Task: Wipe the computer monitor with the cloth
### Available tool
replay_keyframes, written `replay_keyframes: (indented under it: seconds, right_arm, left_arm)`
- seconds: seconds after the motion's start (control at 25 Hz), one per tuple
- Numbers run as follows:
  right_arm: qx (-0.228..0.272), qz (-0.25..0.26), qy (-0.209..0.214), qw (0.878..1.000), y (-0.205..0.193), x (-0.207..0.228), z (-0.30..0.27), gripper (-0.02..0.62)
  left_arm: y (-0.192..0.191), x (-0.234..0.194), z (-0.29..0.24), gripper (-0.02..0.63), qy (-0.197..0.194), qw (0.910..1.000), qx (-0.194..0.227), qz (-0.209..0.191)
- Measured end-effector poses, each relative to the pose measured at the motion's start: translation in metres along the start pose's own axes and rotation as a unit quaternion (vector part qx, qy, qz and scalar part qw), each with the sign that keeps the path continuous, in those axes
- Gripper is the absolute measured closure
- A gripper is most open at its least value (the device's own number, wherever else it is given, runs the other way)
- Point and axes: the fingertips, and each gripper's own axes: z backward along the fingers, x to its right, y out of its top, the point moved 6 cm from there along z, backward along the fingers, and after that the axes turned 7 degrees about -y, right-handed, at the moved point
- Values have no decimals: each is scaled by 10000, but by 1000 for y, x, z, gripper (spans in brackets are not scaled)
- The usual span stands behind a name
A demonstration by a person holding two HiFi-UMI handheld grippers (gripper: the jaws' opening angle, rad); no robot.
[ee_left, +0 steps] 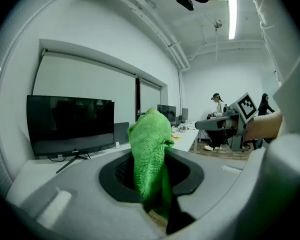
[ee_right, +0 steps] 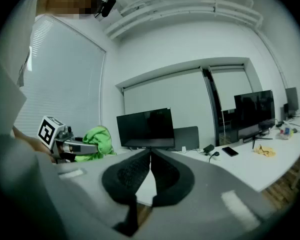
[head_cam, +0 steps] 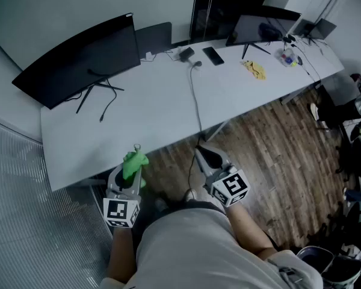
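The green cloth (head_cam: 134,163) is bunched up in your left gripper (head_cam: 134,155). That gripper's jaws are clamped on it, and a thick fold stands up past the tips in the left gripper view. You hold it off the near edge of the white table (head_cam: 156,116), over the wooden floor (head_cam: 277,155), close in front of your body.

From the cloth, the computer monitor (head_cam: 78,62) stands at about 11 o'clock, well apart from it, on the far left part of the table. Its screen is dark, it rests on a thin splayed stand, and a black cable (head_cam: 108,104) trails from under it.

Your right gripper (head_cam: 203,152) is at 3 o'clock from the cloth, level with the left one and apart from it. In the right gripper view its jaws are pressed together with nothing between them, and they point toward the monitor.

A second cable (head_cam: 194,98) runs across the table from 12 o'clock toward the near edge. At about 1 o'clock a black phone (head_cam: 213,55) lies flat. Beyond it, near 2 o'clock, a second monitor (head_cam: 262,26) stands with a crumpled yellow rag (head_cam: 254,69) just in front of it.
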Motion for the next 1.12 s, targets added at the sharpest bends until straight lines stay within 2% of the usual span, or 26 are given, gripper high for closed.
replay_keyframes:
  seconds: [0.4, 0.56, 0.96, 1.12]
  right_arm:
    - [-54, 51, 103, 9999, -1, 14, -8, 592]
    - [-40, -214, 34, 9998, -4, 38, -8, 592]
    - [-76, -338, -8, 9994, -12, 111, -3, 592]
    - [-103, -401, -62, 9991, -8, 132, -13, 592]
  left_arm:
    - [-2, -2, -19, 502, 60, 9998, 23, 175]
    - [-2, 3, -39, 502, 66, 9998, -25, 175]
    - [2, 30, -102, 502, 150, 9995, -164, 207]
    - [6, 29, -126, 502, 97, 9994, -284, 199]
